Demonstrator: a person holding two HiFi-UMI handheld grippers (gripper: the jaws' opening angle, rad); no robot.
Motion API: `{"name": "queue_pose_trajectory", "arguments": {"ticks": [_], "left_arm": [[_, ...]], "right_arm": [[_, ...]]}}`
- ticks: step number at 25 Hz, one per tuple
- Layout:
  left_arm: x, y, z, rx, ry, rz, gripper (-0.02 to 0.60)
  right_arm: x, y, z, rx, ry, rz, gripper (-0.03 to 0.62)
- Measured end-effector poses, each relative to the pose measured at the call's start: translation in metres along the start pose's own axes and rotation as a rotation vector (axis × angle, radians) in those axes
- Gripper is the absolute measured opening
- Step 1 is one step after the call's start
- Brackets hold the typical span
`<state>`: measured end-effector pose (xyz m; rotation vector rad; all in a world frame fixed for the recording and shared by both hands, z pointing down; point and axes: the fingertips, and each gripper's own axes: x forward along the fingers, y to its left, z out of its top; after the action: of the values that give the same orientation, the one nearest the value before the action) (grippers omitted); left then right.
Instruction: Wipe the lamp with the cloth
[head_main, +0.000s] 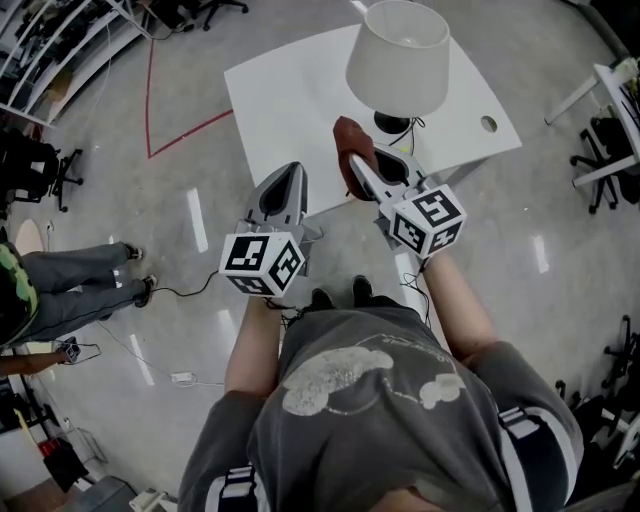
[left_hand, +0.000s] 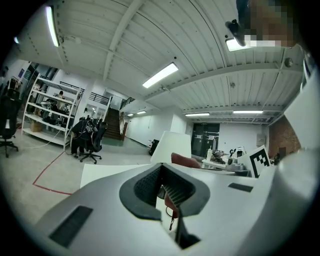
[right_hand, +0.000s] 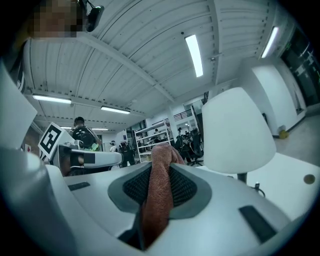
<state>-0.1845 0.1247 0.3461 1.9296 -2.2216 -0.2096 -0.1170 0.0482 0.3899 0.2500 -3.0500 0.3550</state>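
on the white table (head_main: 285, 95): the lamp (head_main: 398, 55) stands upright towards the far side, with a pale shade over a dark base (head_main: 391, 124); a thin cord lies beside the base.
table detail: a small round hole (head_main: 488, 124) sits near the right corner, well apart from the lamp.
cloth (head_main: 352, 150): rust-red, bunched and standing up out of the right tongs, over the near edge of the table, just below and beside the shade; whether it touches the lamp cannot be told.
right gripper (head_main: 360, 168): jaws pressed narrow onto the cloth, which runs between the ribbed pads and pokes out past the tips; it points towards the lamp.
left gripper (head_main: 288, 172): jaws drawn together to a point with nothing between them; it is held level beside the right one, off the near left edge of the table.
marker cubes: one on each gripper, close to the person's forearms.
floor: glossy grey, with a red tape line (head_main: 185, 130) left of the table.
surroundings: a person's legs (head_main: 75, 285) at the left edge, and a dark office chair (head_main: 45, 165) beyond them.
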Motion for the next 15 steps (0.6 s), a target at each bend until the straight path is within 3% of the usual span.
{"name": "queue_pose_trajectory", "arguments": {"ticks": [7, 15], "left_arm": [[0.023, 0.025, 0.020, 0.018, -0.019, -0.032, 0.008], [0.074, 0.070, 0.035, 0.025, -0.016, -0.164, 0.008]], "right_arm": [[0.033, -0.007, 0.015, -0.005, -0.024, -0.025, 0.086], [0.079, -0.029, 0.030, -0.008, -0.067, -0.159, 0.086]]}}
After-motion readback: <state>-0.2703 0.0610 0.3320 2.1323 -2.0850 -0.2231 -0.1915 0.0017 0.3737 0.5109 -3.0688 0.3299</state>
